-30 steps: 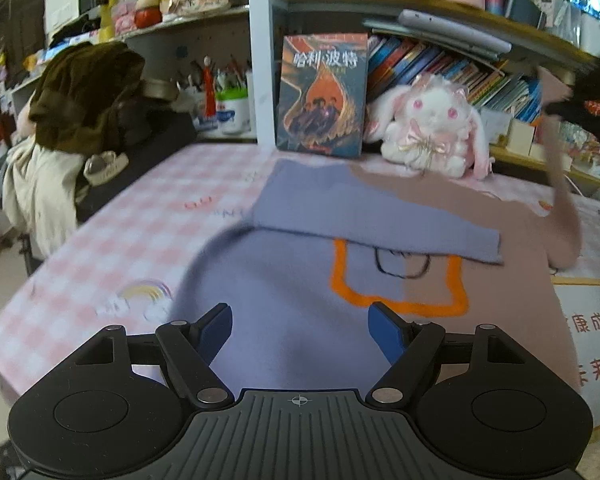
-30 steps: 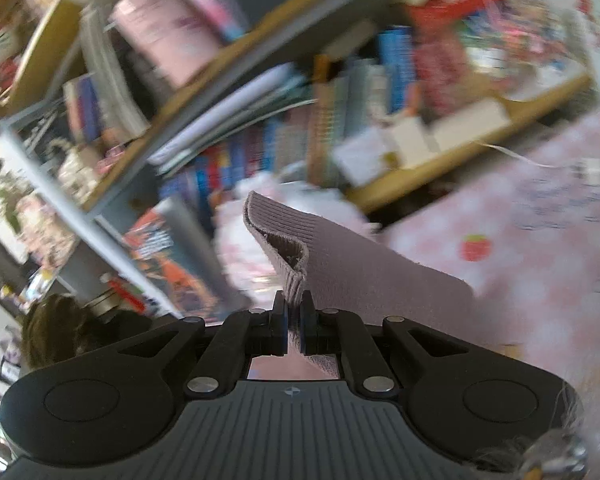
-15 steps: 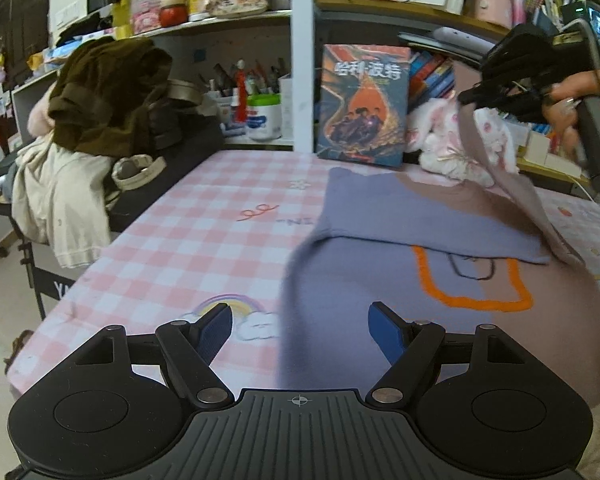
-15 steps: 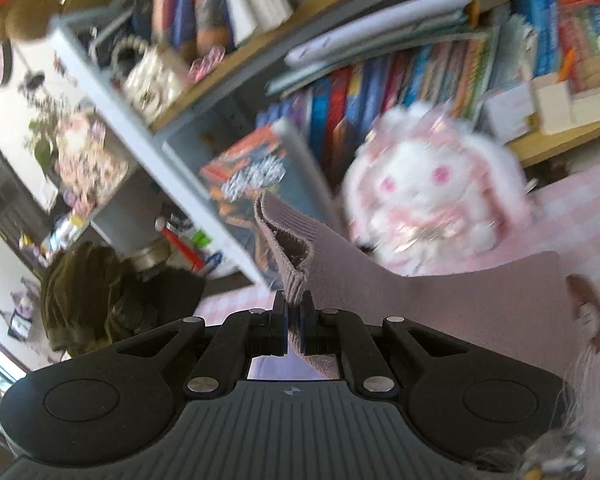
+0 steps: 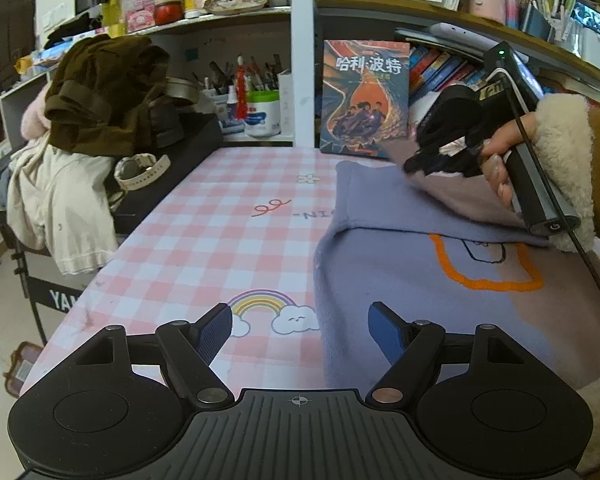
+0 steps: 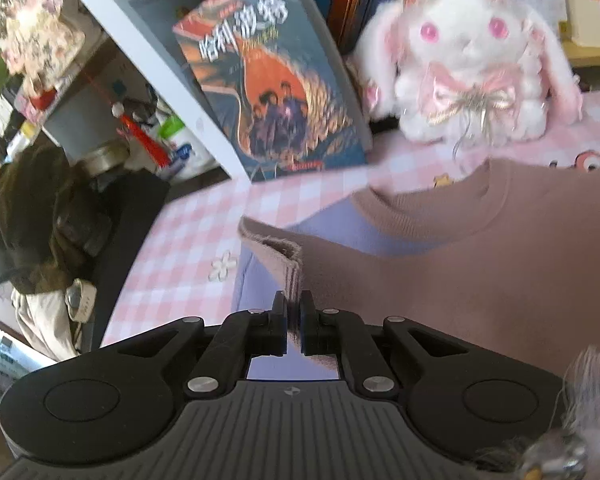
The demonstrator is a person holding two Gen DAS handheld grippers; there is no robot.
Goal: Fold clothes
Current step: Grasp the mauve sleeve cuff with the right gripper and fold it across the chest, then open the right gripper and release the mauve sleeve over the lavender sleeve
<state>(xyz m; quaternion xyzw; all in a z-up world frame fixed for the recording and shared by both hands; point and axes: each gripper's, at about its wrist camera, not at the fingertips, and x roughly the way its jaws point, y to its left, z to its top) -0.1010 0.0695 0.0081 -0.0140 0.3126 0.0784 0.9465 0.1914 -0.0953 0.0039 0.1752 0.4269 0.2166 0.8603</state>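
Only ribbed mauve cuff (image 6: 288,258) in right claw (image 6: 294,320)

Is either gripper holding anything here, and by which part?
The right gripper pinches the sweater by the ribbed cuff of its brown sleeve. The left gripper is open, holding nothing.

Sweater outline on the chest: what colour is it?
Orange, on the sweater outline; clearest in the left wrist view.
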